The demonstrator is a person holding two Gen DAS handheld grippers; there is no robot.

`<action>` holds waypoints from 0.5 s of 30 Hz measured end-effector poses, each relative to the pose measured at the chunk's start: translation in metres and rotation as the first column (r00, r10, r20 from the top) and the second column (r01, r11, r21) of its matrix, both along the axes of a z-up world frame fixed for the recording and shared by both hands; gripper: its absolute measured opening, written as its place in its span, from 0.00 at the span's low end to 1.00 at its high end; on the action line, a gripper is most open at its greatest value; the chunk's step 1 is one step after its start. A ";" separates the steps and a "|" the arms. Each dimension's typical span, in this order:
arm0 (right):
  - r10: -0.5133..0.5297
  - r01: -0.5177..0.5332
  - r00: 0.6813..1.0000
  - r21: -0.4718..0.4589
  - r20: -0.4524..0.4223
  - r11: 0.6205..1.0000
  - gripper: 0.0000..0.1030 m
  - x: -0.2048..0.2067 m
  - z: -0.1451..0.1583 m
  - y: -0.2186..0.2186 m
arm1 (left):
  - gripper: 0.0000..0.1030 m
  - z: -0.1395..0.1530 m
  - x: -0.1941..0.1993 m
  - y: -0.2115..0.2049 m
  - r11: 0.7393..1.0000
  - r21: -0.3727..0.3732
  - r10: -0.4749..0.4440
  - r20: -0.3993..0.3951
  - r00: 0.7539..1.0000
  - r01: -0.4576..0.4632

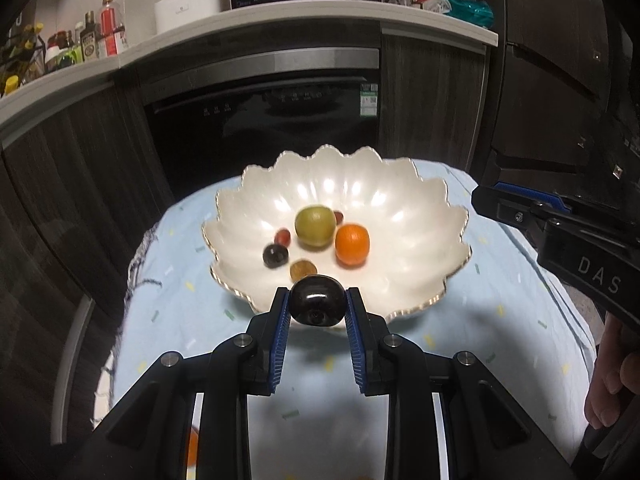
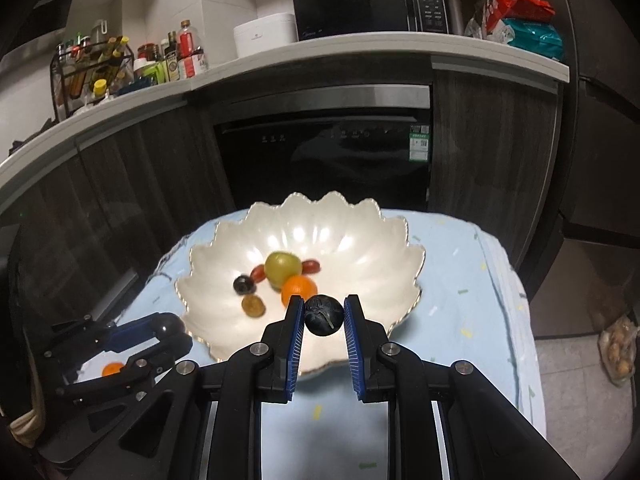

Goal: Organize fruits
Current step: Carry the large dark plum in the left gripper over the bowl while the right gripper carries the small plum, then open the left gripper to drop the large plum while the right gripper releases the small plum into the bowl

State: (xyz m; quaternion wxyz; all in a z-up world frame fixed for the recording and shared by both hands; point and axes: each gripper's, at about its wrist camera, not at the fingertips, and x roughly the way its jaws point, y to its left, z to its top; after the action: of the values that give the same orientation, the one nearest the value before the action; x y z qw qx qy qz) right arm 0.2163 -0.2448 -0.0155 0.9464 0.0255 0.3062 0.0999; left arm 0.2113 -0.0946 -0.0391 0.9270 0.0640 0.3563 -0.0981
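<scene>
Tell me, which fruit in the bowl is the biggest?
The green fruit in the middle of the white bowl. It is larger than the orange one beside it, and much larger than the small dark, red and brownish ones.

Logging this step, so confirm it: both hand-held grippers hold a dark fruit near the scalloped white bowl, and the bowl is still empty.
Not empty. The left wrist view shows the scalloped white bowl already holding a green fruit, an orange and smaller fruits. Each hand-held gripper, left and right, does hold a dark fruit.

Home kitchen, microwave (image 2: 368, 4) on counter, built-in dishwasher (image 2: 324, 156), condiment bottles (image 2: 176, 56)
</scene>
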 end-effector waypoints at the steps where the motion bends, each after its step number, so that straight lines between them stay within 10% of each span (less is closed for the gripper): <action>1: -0.003 0.003 1.000 -0.001 0.007 1.000 0.21 0.001 0.003 0.000 | 0.27 0.002 0.002 0.000 1.000 0.002 -0.001 0.007 1.000 0.001; 15: -0.028 0.030 0.999 -0.033 0.038 0.999 0.21 0.034 0.017 0.011 | 0.27 0.016 0.041 0.014 0.999 -0.004 0.049 0.017 0.999 -0.049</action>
State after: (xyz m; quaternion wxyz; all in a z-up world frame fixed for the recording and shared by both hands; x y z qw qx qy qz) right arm 0.2500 -0.2334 0.0011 0.9536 0.0121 0.2897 0.0814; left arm 0.2528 -0.0805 -0.0233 0.9322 0.0546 0.3498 -0.0756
